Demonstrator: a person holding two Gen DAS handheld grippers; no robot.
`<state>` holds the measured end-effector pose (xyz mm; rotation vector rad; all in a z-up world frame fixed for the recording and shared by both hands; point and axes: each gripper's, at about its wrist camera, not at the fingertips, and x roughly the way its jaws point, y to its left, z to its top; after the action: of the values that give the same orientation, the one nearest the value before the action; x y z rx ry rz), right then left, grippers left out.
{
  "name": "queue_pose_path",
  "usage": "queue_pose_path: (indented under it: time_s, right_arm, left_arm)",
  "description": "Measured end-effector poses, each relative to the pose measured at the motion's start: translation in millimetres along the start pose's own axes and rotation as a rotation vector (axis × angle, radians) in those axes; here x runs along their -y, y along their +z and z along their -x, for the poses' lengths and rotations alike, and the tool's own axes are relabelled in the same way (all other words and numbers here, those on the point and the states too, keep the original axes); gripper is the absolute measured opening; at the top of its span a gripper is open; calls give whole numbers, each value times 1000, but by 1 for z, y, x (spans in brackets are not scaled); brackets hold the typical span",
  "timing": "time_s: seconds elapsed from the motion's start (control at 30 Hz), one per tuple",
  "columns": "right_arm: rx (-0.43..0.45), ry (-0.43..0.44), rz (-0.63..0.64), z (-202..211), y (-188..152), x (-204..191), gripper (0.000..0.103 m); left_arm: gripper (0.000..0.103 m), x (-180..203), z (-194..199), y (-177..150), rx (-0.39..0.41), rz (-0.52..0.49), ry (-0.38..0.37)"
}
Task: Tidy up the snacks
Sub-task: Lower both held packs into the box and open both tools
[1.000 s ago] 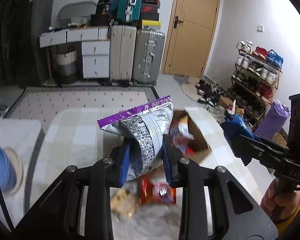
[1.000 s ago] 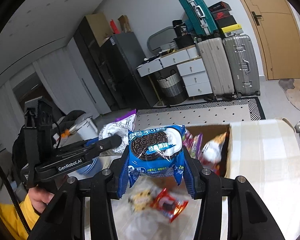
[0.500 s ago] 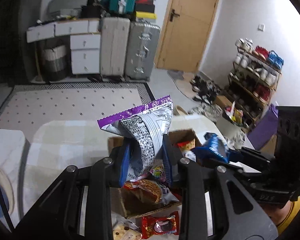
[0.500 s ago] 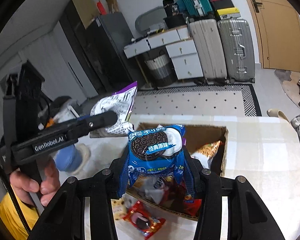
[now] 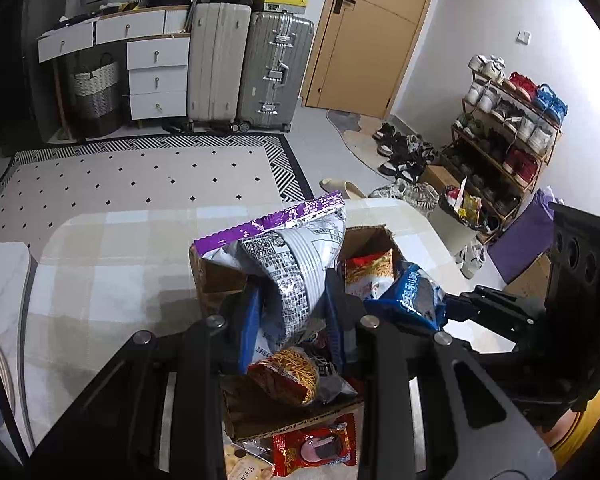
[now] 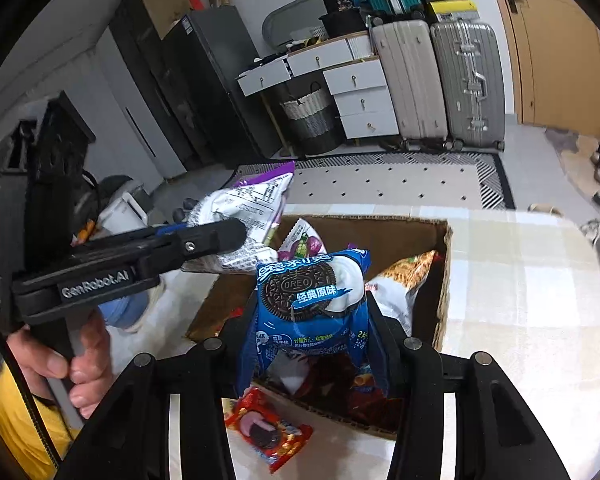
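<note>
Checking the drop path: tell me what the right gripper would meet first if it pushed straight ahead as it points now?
Probably the snack bags inside the cardboard box, just beyond the Oreo pack that the right gripper holds; depth is unclear.

A table (image 5: pixel 112 264) covered in a pale checked cloth carries an open cardboard box (image 6: pixel 444 276) of snack packets just ahead of both grippers' fingers, while a red snack packet (image 6: pixel 270 434) and a pale biscuit packet (image 5: pixel 246 468) lie on the cloth just below them.
</note>
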<state>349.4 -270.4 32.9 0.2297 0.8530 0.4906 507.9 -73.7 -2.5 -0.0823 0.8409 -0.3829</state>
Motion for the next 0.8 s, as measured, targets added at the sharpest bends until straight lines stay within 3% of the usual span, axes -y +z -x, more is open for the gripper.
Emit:
queue_pose_path:
  time_s: [0.27,0.57,0.8]
  right_arm:
    - [-17,-29,37,-1,-8,-2,46]
    - [-19,-56,95,-9,-7,-15,46]
    - [-19,-47,58,-13,-6,-10,46]
  left_arm:
    - [26,1,-22,-9,-45,-10,-28]
    - [26,1,-32,-9,-56,-47,-8]
    - [35,4,-19,-2,-29,-75,-11]
